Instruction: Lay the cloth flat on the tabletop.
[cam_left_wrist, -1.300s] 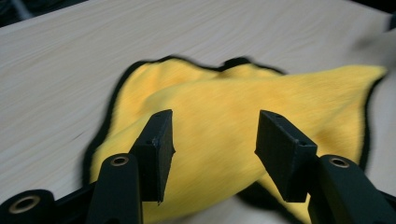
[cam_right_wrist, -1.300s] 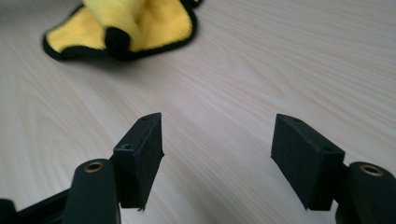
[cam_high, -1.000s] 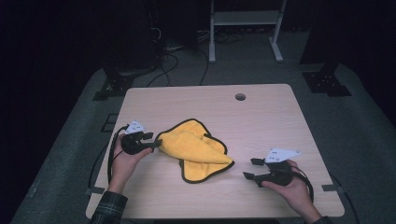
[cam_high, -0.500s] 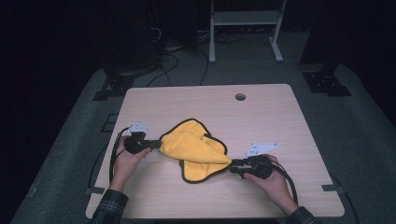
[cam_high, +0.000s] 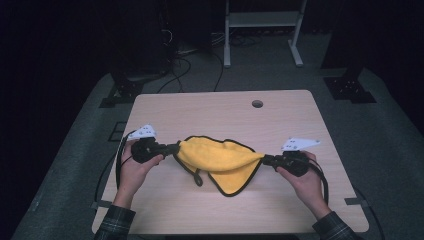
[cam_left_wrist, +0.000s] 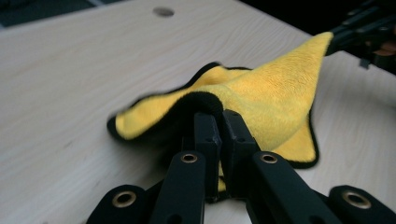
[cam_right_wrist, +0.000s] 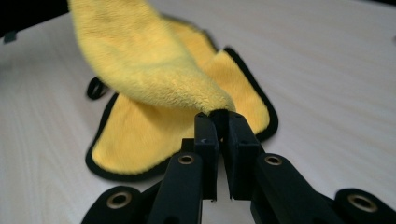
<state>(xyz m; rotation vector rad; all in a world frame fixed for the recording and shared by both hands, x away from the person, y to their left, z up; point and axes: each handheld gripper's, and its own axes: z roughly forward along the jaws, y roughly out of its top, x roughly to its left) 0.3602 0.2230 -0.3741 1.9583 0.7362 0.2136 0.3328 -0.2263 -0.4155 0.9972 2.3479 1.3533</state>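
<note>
High view: cloth (cam_high: 220, 159) strung between left gripper (cam_high: 172, 148) at 9 o'clock and right gripper (cam_high: 266, 159) at 3, low fold on table (cam_high: 210, 107).
Left gripper view: jaws just closed, pinching cloth (cam_left_wrist: 261, 93) edge.
Right gripper view: jaws just closed, clamping cloth (cam_right_wrist: 154, 74) corner at 12.
</note>
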